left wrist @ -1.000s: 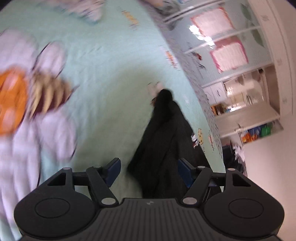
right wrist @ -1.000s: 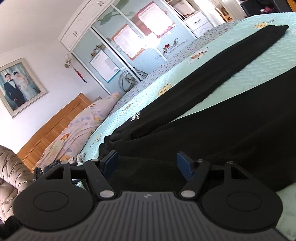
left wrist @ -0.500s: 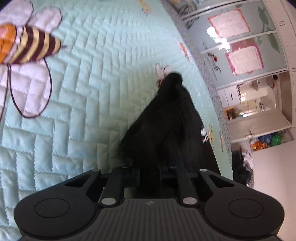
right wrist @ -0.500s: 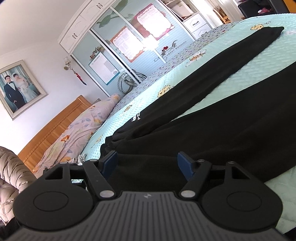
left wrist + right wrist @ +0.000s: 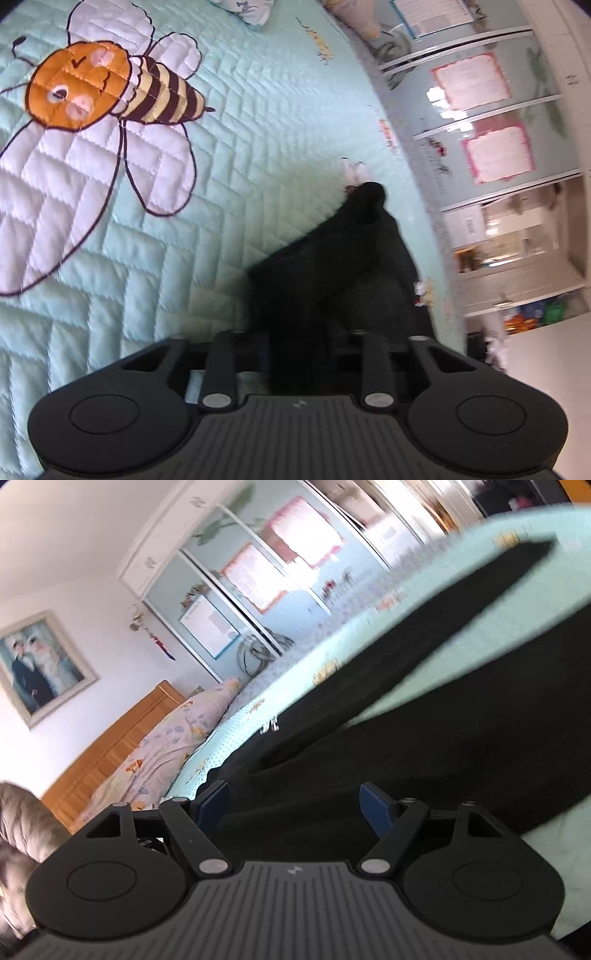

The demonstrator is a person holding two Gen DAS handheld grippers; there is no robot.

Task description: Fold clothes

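- Black garment (image 5: 424, 716), seemingly trousers, lay spread on the quilted mint bedspread (image 5: 258, 122) of the bed, one long leg running toward the bed's far edge beside the sliding wardrobe doors (image 5: 258, 579).
- Left tongs (image 5: 295, 347) sat over a bunched end of the same dark cloth (image 5: 343, 266); the jaws were opening with fabric between them, though whether the pads pressed it could not be told against the black.
- Right tongs (image 5: 295, 805) stood wide, jaws opening, blue pads (image 5: 376, 806) on either side of the cloth's near edge and not closed on it.
- Step in hand, as judged: regripping the garment's ends before a fold; no fold appeared made.
- Next move would call for both tongs to close firmly on a single hem layer, then lift together.
- Bee motif (image 5: 107, 92) marked bare quilt beside the garment.
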